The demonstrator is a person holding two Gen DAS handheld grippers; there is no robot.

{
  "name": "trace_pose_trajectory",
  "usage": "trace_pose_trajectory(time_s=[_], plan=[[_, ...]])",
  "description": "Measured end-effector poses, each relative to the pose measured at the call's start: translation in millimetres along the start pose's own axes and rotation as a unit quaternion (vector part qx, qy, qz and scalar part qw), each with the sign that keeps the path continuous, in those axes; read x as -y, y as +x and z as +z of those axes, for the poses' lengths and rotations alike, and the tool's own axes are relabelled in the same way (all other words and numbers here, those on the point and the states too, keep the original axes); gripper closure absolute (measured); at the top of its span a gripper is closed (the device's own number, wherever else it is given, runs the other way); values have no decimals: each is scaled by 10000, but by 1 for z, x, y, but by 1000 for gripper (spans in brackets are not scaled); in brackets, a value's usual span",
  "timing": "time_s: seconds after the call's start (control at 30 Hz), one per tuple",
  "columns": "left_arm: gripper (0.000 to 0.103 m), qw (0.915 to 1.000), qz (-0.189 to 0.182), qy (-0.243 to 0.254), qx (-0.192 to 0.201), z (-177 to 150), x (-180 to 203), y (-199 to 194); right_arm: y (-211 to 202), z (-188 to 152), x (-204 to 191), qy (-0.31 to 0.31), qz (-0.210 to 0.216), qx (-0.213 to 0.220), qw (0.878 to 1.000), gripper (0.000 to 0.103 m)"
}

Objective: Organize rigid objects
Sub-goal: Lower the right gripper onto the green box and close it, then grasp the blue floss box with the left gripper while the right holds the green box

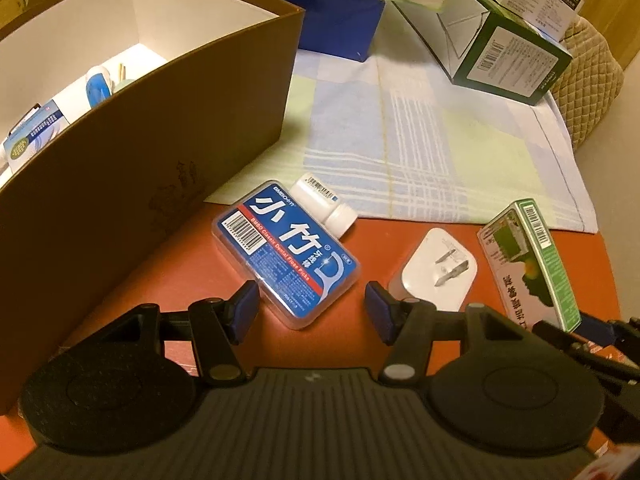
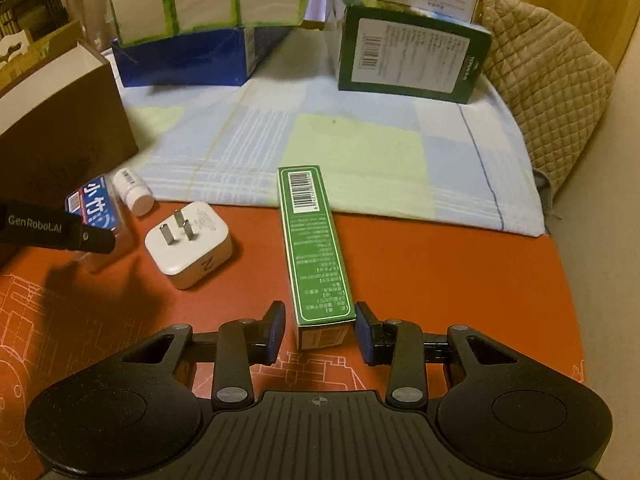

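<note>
My right fingers (image 2: 320, 330) bracket the green carton (image 2: 316, 252) at lower centre, only the right pad touching, so it may skew; left fingers (image 1: 312, 312) apart over the floss case (image 1: 286, 252).

Under the tongs is a table with an orange-red mat (image 2: 440, 280) that has thin white drawings on it. Farther out lies a checked cloth (image 2: 360, 152) in blue, green and white. Far to the right sits a soft tan quilted cushion (image 2: 548, 80). The light is warm and yellow.
</note>
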State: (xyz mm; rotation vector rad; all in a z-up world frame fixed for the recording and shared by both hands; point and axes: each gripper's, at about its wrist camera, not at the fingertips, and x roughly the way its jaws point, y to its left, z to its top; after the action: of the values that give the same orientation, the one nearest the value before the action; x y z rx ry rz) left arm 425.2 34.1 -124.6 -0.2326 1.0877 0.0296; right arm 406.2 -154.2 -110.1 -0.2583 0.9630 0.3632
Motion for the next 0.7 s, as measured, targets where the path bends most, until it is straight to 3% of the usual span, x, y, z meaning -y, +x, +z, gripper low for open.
trace_pose_trajectory(time_s=[0.13, 0.53, 0.7], plan=[[46, 9999, -2, -133, -28, 3, 0, 3, 2, 0, 1, -17, 15, -43, 10000, 67], [46, 9966, 767, -314, -38, -18, -42, -6, 5, 4, 20, 272, 52, -98, 9996, 65], [46, 9985, 490, -220, 50, -20, -39, -18, 4, 6, 26, 305, 131, -87, 9994, 65]])
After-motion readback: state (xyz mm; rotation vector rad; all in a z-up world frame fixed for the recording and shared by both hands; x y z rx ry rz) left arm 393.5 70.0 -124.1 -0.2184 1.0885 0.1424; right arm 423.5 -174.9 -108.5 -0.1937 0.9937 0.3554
